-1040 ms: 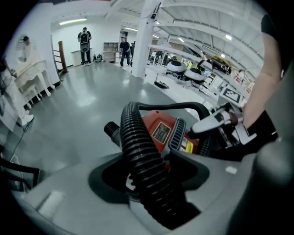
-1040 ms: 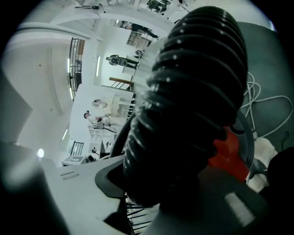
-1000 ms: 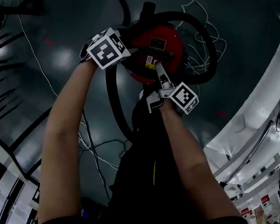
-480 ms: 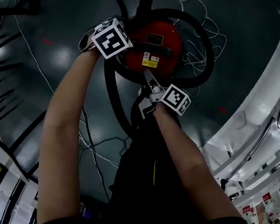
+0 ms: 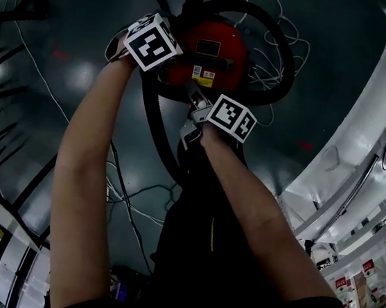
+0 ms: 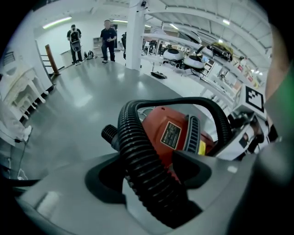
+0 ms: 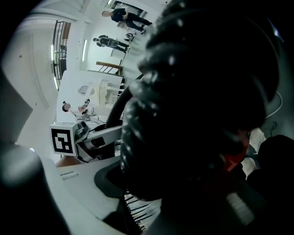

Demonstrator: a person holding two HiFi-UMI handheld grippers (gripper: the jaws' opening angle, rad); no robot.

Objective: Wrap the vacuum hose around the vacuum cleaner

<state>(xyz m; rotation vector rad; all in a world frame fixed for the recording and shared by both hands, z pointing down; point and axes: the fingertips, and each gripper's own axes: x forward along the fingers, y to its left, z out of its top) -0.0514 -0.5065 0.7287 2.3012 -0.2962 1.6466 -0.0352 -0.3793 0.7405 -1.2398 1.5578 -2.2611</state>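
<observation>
The red vacuum cleaner [image 5: 209,51] stands on the dark floor, with its black ribbed hose [image 5: 277,62] looped round the body. My left gripper [image 5: 159,58] hangs over the vacuum's left edge. In the left gripper view the hose [image 6: 138,151] runs between the jaws of the left gripper [image 6: 151,167], which have just been opening and stand open around it. My right gripper [image 5: 194,96] sits at the vacuum's near edge, shut on the hose [image 7: 193,105], which fills the right gripper view and hides one jaw.
A tangle of white cable [image 5: 281,32] lies beyond the vacuum, and more cables [image 5: 132,198] run on the floor near my feet. White benches [image 5: 358,170] line the right side. Two people [image 6: 109,39] stand far off by a white pillar [image 6: 135,32].
The right gripper has drawn left and back from over the red body to its near edge, hose in its jaws. The left gripper stays at the vacuum's left edge.
</observation>
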